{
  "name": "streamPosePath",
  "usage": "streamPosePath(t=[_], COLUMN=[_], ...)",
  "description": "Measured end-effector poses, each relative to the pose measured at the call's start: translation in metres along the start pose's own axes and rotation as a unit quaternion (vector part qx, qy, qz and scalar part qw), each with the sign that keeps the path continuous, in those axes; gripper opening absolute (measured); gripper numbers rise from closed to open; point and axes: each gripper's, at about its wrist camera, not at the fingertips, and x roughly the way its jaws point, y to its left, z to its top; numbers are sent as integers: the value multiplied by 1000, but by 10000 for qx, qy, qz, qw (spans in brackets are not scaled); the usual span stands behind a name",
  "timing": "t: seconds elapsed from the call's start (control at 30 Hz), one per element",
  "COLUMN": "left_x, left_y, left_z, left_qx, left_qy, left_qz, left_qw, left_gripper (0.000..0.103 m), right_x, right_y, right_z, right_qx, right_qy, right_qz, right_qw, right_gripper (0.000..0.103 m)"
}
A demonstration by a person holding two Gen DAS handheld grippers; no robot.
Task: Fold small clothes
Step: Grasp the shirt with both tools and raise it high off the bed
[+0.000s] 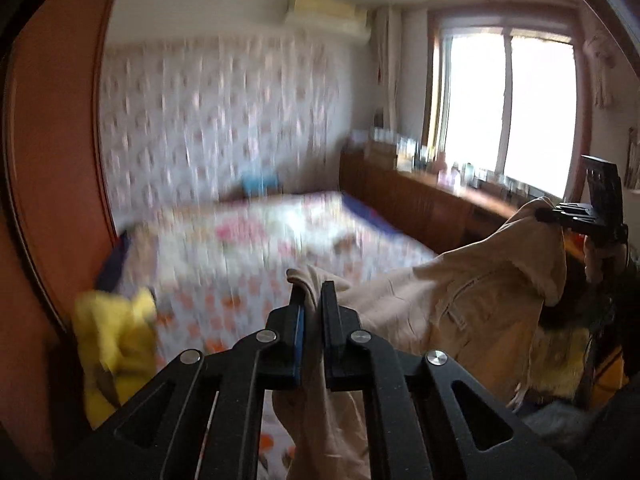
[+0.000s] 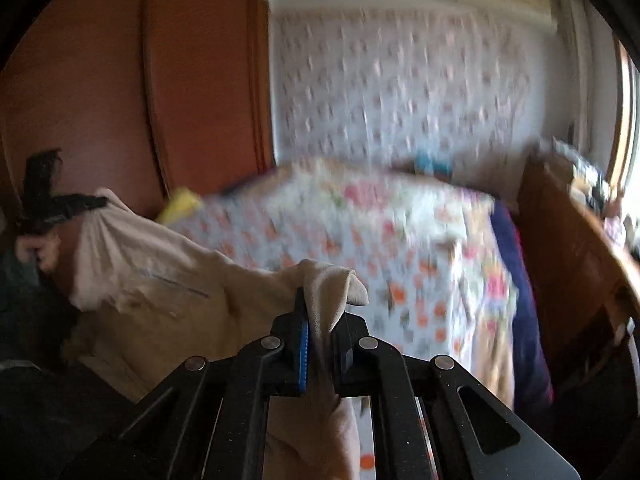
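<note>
A beige garment hangs stretched in the air between both grippers, above the bed. My left gripper is shut on one corner of the cloth, which bunches up between its fingers. At the right edge of the left wrist view, my right gripper pinches the garment's other corner. In the right wrist view, my right gripper is shut on a fold of the beige garment, and my left gripper grips the far corner at the left, held by a hand.
A bed with a flowered cover fills the middle. A yellow garment lies at its left edge. A wooden wardrobe stands on the left, a wooden headboard shelf with small items under the window.
</note>
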Motion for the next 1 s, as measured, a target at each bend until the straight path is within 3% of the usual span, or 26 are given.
streamPosePath(t=[0.2, 0.5, 0.8, 0.9, 1.0], left_x=[-56, -122, -153, -143, -108], left_y=[0, 2, -3, -8, -1], left_z=[78, 151, 160, 151, 151], left_qx=[316, 555, 763, 893, 904], left_qy=[-1003, -1978, -2464, -2359, -1948], left_qz=[414, 909, 1074, 1120, 1222], left_qw=[9936, 9744, 9602, 9612, 9690], left_gripper=[8, 8, 8, 8, 8], right_x=[-73, -141, -192, -176, -144], right_y=[9, 20, 45, 43, 33], right_z=[81, 154, 172, 162, 152], right_qx=[-434, -795, -932, -960, -931], right_qy=[-1074, -1829, -2194, -2156, -1850], right_qz=[-261, -655, -895, -884, -953], right_qw=[9929, 9777, 9670, 9677, 9737], right_gripper=[8, 8, 8, 8, 8])
